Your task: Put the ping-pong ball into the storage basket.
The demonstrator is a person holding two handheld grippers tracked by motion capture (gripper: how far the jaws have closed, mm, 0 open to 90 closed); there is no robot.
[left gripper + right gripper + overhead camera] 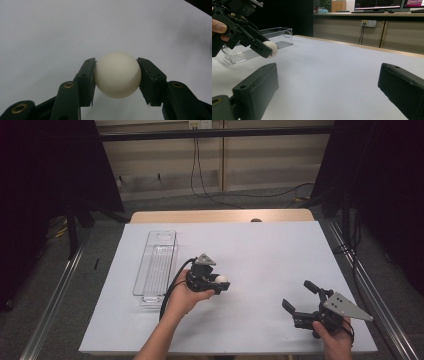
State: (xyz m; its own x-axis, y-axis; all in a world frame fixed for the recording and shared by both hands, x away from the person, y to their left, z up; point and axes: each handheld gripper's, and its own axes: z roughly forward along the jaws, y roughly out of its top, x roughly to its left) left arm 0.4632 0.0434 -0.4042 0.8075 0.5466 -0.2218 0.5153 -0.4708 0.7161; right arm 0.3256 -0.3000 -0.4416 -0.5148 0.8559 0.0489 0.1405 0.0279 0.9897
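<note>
Left gripper view: ball pinched tight
left gripper [117, 75] clamps the white ball [117, 74] over the sheet; right gripper [302, 297] sits wide, nothing inside.

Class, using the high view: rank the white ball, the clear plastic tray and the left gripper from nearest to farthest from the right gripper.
1. white ball: clamped at the left gripper's tip, on the side facing the right gripper.
2. left gripper: its body sits just behind the ball, mid-table.
3. clear plastic tray: farthest, along the table's left side.
</note>
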